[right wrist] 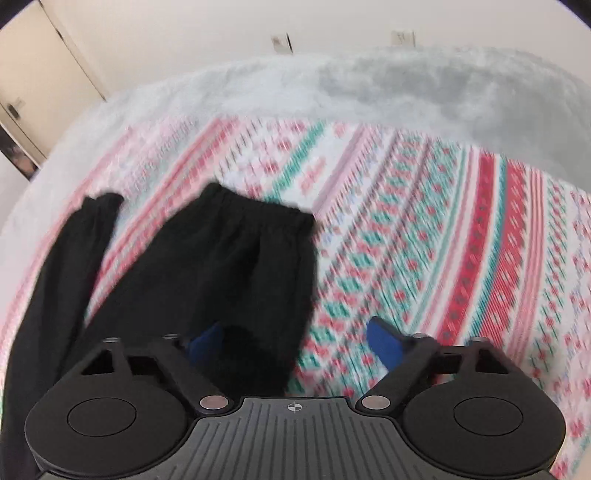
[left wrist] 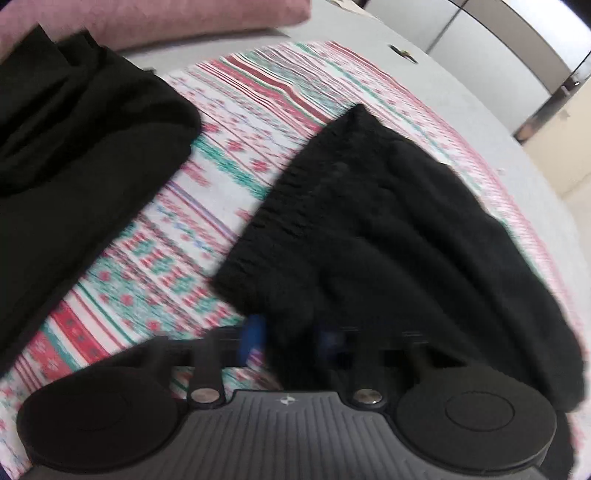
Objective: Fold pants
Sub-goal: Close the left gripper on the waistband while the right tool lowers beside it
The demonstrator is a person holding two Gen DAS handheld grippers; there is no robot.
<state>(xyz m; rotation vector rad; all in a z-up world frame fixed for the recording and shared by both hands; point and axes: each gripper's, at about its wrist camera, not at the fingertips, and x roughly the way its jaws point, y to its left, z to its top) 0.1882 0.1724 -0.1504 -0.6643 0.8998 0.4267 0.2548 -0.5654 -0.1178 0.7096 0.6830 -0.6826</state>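
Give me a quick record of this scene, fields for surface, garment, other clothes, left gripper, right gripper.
surface: patterned blanket in red, green and white, spread over a pale fluffy cover
garment: black pants lying on the blanket, elastic waistband away from the right wrist camera
other clothes: second dark garment to the left in the left wrist view; pink cushion beyond it
left gripper: fabric bunched between narrow jaws; grip unclear through blur
right gripper: open, pants edge against one blue finger
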